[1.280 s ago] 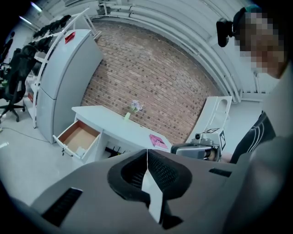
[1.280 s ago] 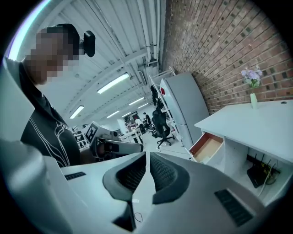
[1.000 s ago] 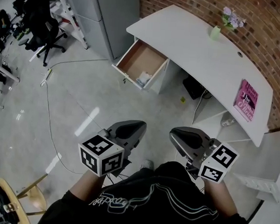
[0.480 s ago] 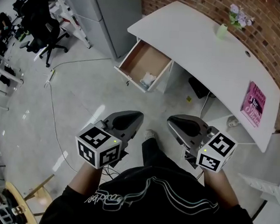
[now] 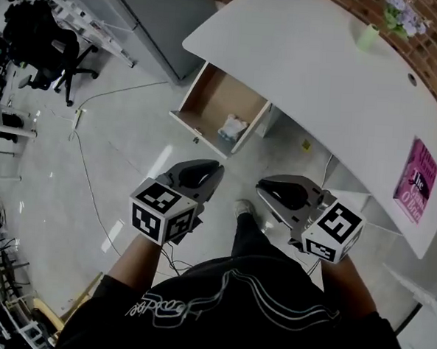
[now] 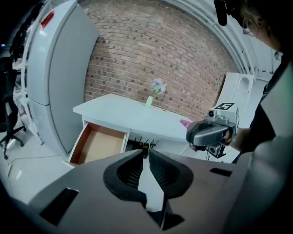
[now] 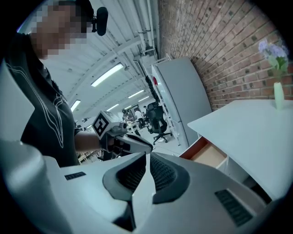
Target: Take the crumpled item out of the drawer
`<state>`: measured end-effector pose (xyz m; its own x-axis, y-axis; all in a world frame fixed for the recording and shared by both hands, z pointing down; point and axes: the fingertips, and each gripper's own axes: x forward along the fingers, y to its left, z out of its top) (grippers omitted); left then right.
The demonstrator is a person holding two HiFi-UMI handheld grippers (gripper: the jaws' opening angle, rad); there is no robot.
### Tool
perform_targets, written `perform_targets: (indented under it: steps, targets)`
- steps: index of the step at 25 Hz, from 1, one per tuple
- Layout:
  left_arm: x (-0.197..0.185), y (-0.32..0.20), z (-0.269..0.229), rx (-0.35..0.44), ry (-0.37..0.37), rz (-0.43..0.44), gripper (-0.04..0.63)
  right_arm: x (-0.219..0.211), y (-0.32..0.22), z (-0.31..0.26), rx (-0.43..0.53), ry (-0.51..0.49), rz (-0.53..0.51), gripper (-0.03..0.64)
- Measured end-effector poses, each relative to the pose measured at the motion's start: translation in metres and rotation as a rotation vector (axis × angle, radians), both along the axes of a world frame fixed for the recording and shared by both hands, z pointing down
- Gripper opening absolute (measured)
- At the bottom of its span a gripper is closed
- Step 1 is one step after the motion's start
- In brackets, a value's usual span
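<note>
A pale crumpled item [image 5: 231, 126] lies at the near right corner of the open wooden drawer [image 5: 208, 101] under the white desk [image 5: 320, 80]. My left gripper [image 5: 217, 167] hangs shut with nothing in it, a little short of the drawer's front. Beside it my right gripper [image 5: 260, 186] is also shut and empty. In the left gripper view the drawer [image 6: 97, 144] shows ahead and to the left of my left gripper [image 6: 147, 150], and the crumpled item is hidden. The right gripper view has my right gripper [image 7: 148, 156] with the drawer [image 7: 207, 155] to its right.
On the desk stand a green vase of purple flowers [image 5: 379, 25] and a pink book [image 5: 417, 182]. A grey cabinet [image 5: 158, 19] rises left of the desk. A cable [image 5: 92, 184] runs over the glossy floor, an office chair [image 5: 42, 41] stands far left, and a brick wall [image 6: 151, 50] backs the desk.
The desk and drawer have come closer and lower in the head view as the person stepped forward. Both grippers rose a little toward the drawer and stayed shut.
</note>
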<state>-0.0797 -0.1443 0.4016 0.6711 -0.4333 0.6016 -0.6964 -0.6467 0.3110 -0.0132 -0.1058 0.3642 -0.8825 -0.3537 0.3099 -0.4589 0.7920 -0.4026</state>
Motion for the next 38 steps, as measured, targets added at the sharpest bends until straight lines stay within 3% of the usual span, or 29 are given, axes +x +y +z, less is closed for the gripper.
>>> perform_targets:
  steps: [6,11,20,31,38]
  targets:
    - [0.001,-0.083,0.061,-0.054,-0.077,0.041,0.096,-0.003,-0.064,0.041,-0.035,0.028,-0.038,0.055]
    - [0.008,-0.113,0.093,-0.104,-0.127,0.121,0.143,-0.001,-0.077,0.065,-0.109,0.033,-0.02,0.054]
    - [-0.009,-0.191,0.23,-0.228,-0.23,0.219,0.224,-0.01,-0.117,0.153,-0.199,0.063,0.064,0.055]
    - [-0.011,-0.233,0.355,-0.394,-0.313,0.317,0.259,-0.036,-0.136,0.209,-0.262,0.009,0.156,0.055]
    - [-0.006,-0.246,0.402,-0.517,-0.359,0.352,0.259,-0.049,-0.152,0.217,-0.28,-0.036,0.229,0.055]
